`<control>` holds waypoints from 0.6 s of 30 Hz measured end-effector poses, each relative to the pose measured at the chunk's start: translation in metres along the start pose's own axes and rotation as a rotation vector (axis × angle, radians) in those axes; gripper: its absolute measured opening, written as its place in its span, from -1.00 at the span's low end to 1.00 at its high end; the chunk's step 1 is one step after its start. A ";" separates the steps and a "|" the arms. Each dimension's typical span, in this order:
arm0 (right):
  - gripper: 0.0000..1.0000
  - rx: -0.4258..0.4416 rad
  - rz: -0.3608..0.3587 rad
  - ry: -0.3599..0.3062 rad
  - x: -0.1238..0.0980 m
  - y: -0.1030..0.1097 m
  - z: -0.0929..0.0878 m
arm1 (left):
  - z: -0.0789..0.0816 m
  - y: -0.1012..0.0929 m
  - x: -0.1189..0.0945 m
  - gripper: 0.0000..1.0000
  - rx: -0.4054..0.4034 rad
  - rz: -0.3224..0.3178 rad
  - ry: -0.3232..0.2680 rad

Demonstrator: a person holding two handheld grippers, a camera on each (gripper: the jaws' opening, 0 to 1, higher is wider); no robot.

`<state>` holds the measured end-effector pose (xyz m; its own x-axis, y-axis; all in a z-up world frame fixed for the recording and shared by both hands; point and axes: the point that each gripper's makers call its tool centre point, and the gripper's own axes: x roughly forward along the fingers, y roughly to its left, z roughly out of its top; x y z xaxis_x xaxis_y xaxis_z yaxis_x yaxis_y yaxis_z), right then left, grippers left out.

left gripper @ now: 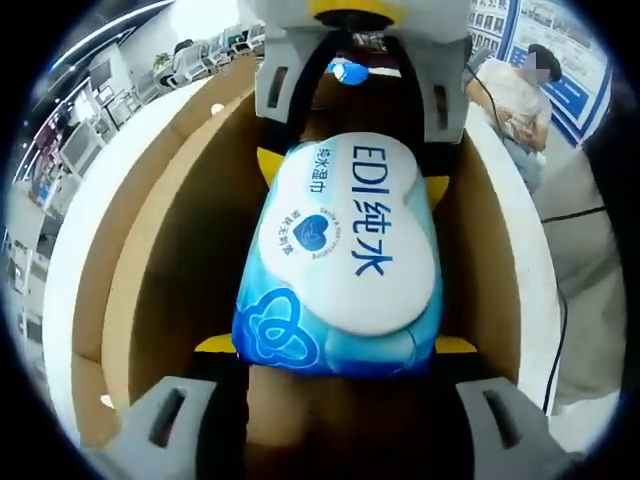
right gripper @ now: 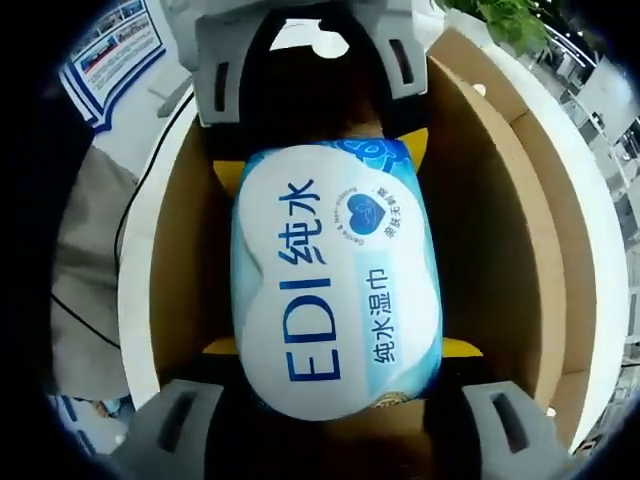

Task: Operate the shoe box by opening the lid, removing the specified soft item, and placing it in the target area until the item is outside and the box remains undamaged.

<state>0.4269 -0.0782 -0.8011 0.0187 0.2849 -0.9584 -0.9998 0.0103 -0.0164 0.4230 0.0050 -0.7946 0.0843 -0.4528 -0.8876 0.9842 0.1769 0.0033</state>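
Observation:
A blue-and-white wet wipes pack [left gripper: 345, 250] marked "EDI" lies lengthwise inside the open brown cardboard shoe box [left gripper: 150, 260]. My left gripper [left gripper: 335, 345] has its yellow-tipped jaws against both sides of the pack's near end. At the far end my right gripper [left gripper: 352, 175] clamps the pack the same way. In the right gripper view the pack [right gripper: 335, 270] runs from my right gripper [right gripper: 340, 346] at the bottom up to my left gripper [right gripper: 320, 155]. The box walls [right gripper: 500, 230] rise on either side. I cannot tell whether the pack rests on the box floor.
The box has a white outer rim [left gripper: 80, 250]. A person [left gripper: 510, 95] stands beyond the box at the upper right, with a black cable [left gripper: 560, 330] on the floor beside them. Wall posters [right gripper: 110, 45] and a green plant [right gripper: 505, 20] lie past the box.

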 end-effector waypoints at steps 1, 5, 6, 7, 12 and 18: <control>0.35 -0.004 -0.009 -0.003 -0.003 -0.001 0.001 | 0.002 0.001 -0.002 0.40 0.001 0.009 -0.007; 0.35 0.001 -0.023 -0.009 -0.012 0.005 0.004 | 0.006 -0.004 -0.011 0.39 0.018 0.018 0.002; 0.35 -0.008 -0.044 -0.013 -0.016 0.004 0.006 | 0.008 -0.003 -0.015 0.39 0.024 0.032 -0.003; 0.35 -0.013 -0.063 -0.015 -0.019 0.003 0.007 | 0.009 -0.002 -0.018 0.39 0.032 0.051 -0.007; 0.34 -0.042 -0.116 -0.023 -0.034 0.002 0.014 | 0.014 -0.002 -0.030 0.40 0.060 0.107 -0.014; 0.33 -0.093 -0.193 -0.042 -0.056 0.004 0.021 | 0.023 -0.006 -0.049 0.40 0.091 0.185 -0.036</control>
<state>0.4220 -0.0736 -0.7410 0.2084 0.3259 -0.9222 -0.9737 -0.0194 -0.2269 0.4170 0.0062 -0.7406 0.2687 -0.4511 -0.8511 0.9613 0.1811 0.2075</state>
